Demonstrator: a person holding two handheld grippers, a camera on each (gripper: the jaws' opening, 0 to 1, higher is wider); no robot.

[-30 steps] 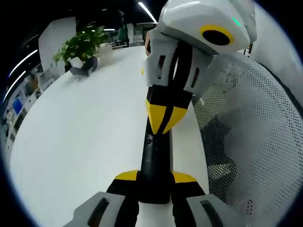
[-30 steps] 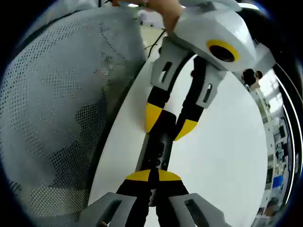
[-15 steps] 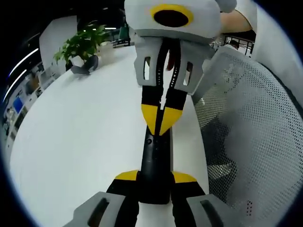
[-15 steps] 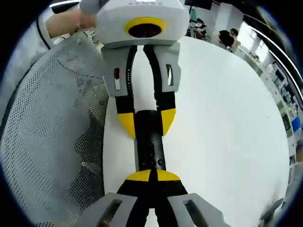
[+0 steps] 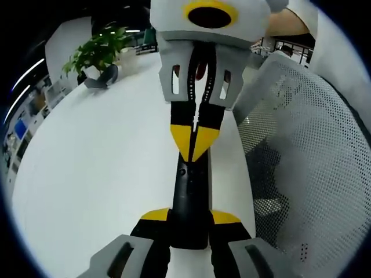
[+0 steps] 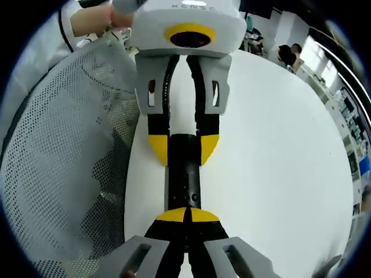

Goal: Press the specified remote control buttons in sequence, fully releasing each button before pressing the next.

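Black remote control [image 5: 190, 197] clamped at lower centre by left hand-held gripper [image 5: 190, 218]; right hand-held gripper [image 5: 195, 145], tips closed, now lowered onto buttons—press under way.

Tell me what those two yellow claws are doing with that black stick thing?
A person is holding a black remote control over a white table with two hand-held grippers. The left gripper clamps one end of it. The right gripper has its tips closed together on the remote's face, as if pressing a button. A mesh chair stands beside the table, and a potted plant sits at its far end.
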